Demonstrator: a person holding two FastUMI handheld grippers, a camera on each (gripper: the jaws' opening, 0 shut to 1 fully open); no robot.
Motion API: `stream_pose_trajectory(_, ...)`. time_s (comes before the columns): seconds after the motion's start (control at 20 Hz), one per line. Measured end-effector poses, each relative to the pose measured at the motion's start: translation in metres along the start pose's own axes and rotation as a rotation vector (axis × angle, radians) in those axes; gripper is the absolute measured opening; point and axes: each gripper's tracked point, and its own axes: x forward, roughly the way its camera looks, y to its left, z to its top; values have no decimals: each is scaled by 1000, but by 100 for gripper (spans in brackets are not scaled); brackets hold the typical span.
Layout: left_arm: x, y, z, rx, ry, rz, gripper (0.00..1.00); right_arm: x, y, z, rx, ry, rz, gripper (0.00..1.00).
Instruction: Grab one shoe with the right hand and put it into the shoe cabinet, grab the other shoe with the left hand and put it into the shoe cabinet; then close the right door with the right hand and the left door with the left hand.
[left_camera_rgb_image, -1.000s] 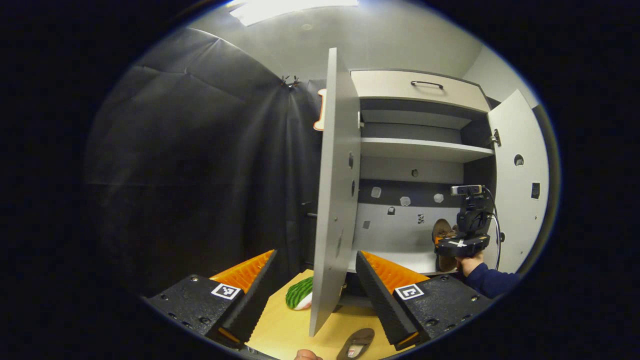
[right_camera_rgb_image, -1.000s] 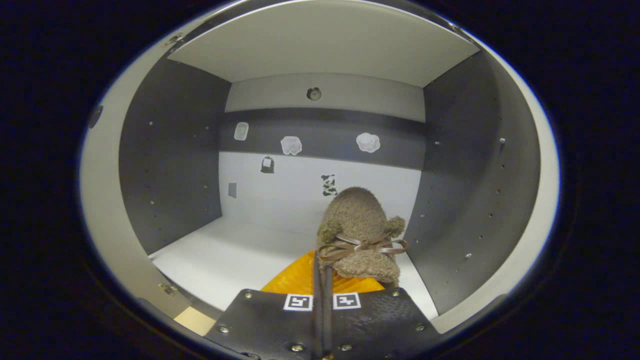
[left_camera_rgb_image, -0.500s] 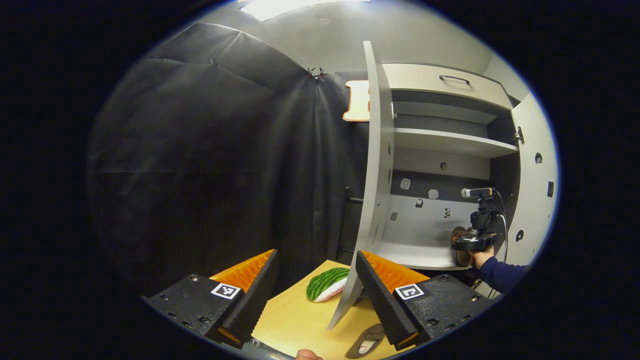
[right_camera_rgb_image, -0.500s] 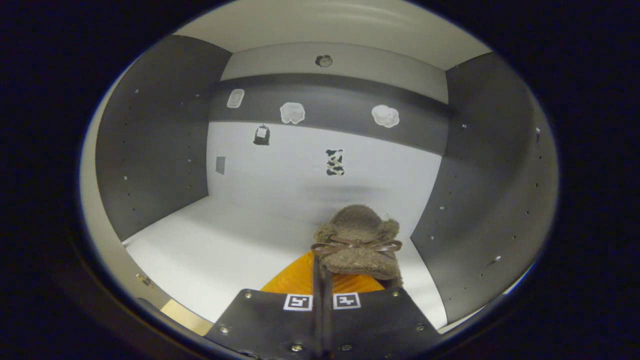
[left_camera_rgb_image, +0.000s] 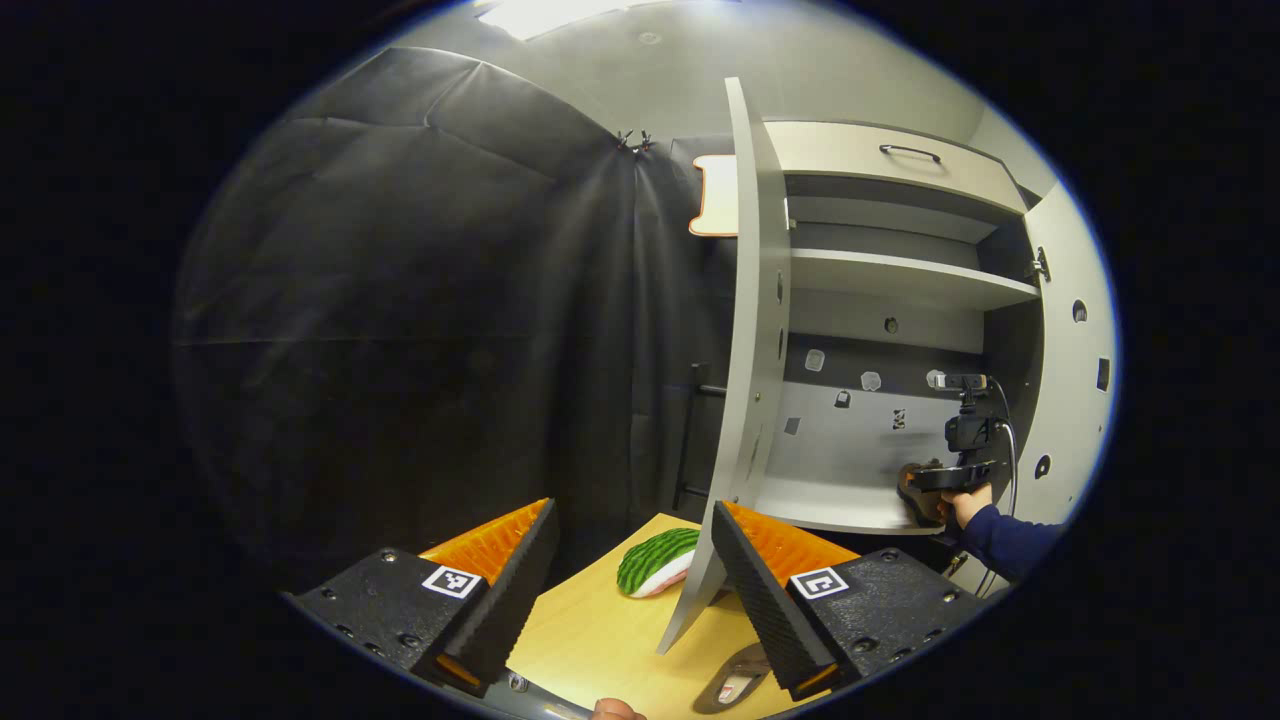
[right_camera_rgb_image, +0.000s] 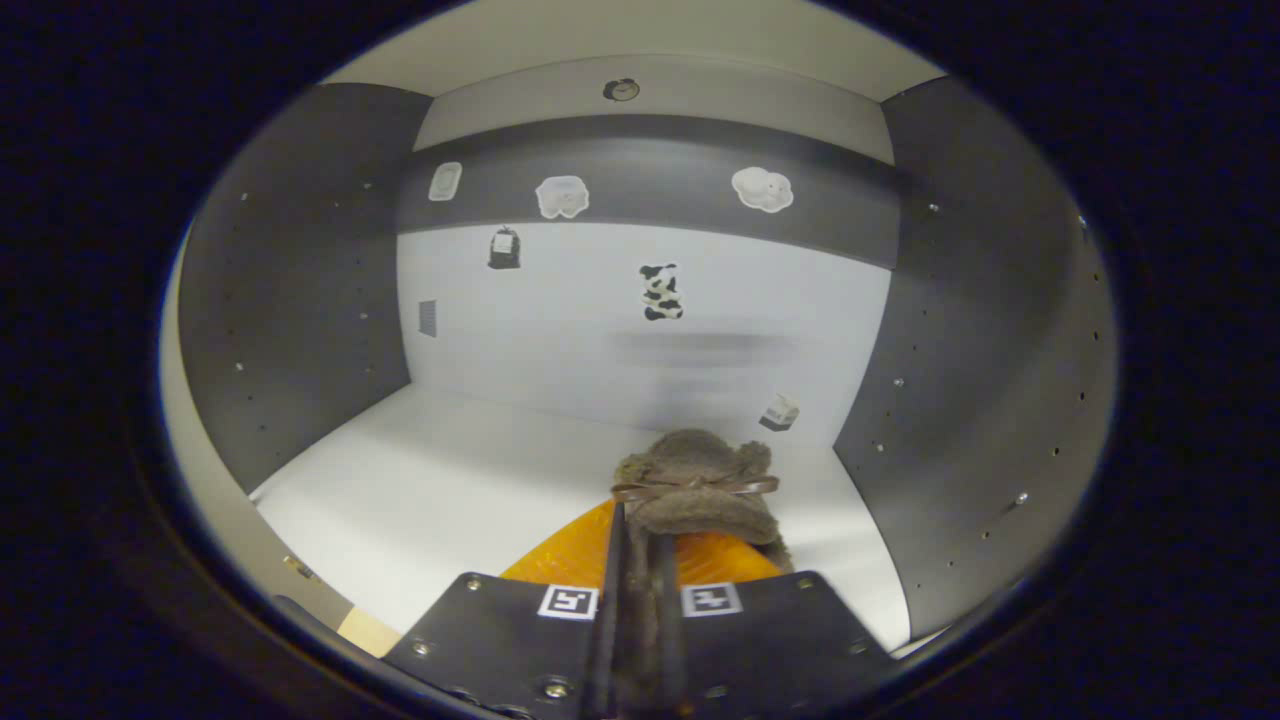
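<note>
Cabinet floor (right_camera_rgb_image: 450, 500) under shoe-clamping right gripper (right_camera_rgb_image: 640, 560)

Colours and patterns noted across both gripper views.

We find the shoe (right_camera_rgb_image: 700, 490) fuzzy brown with a darker brown ribbon bow (right_camera_rgb_image: 695, 487). We record the shoe cabinet (left_camera_rgb_image: 900, 290) as pale grey-white on its shelves and doors, with dark grey inner side walls (right_camera_rgb_image: 300, 300) and a dark grey band across a white back panel (right_camera_rgb_image: 640, 330). We note a black-and-white cow-patch sticker (right_camera_rgb_image: 659, 292) on that panel. The table (left_camera_rgb_image: 600, 640) is light wood. On it lies a green-striped, watermelon-patterned object (left_camera_rgb_image: 655, 560) with a white and pink edge. The sleeve (left_camera_rgb_image: 1010, 540) is dark blue.
</note>
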Motion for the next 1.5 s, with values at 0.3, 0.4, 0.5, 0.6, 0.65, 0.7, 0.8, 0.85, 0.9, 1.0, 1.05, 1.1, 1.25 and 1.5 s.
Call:
stream_pose_trajectory(0.3,-6,-23,0,-1,-4,-54,96,-27,-3,2,-3,12,23,28)
stream_pose_trajectory(0.4,-8,-30,-1,-5,-3,-75,93,-42,-4,5,-22,3,26,28)
stream_pose_trajectory(0.5,-10,-38,-4,-4,-2,-93,93,-62,-5,18,-42,-46,27,28)
stream_pose_trajectory(0.6,-10,-45,-10,-1,10,-115,93,-92,-2,39,-27,-108,44,28)
stream_pose_trajectory(0.65,-11,-49,-14,-1,15,-129,93,-110,0,49,-13,-136,57,30)
stream_pose_trajectory(0.7,-11,-53,-17,-1,22,-143,93,-128,2,59,-3,-168,69,28)
stream_pose_trajectory(0.8,-11,-60,-25,5,35,-173,93,-168,5,82,8,-240,88,28)
stream_pose_trajectory(0.85,-10,-64,-30,11,44,-187,93,-188,8,93,14,-273,99,28)
stream_pose_trajectory(0.9,-9,-67,-34,16,52,-201,93,-210,12,101,22,-304,114,25)
stream_pose_trajectory(1.0,-7,-75,-44,26,70,-233,94,-251,12,120,34,-366,129,28)
stream_pose_trajectory(1.05,-7,-80,-50,33,81,-249,93,-271,11,128,41,-394,129,30)
stream_pose_trajectory(1.1,-6,-84,-56,41,93,-265,93,-290,10,134,46,-419,130,25)
stream_pose_trajectory(1.25,-1,-97,-77,59,141,-316,94,-341,0,147,51,-474,112,27)
stream_pose_trajectory(1.5,6,-115,-121,109,237,-395,97,-400,-19,158,80,-527,78,33)
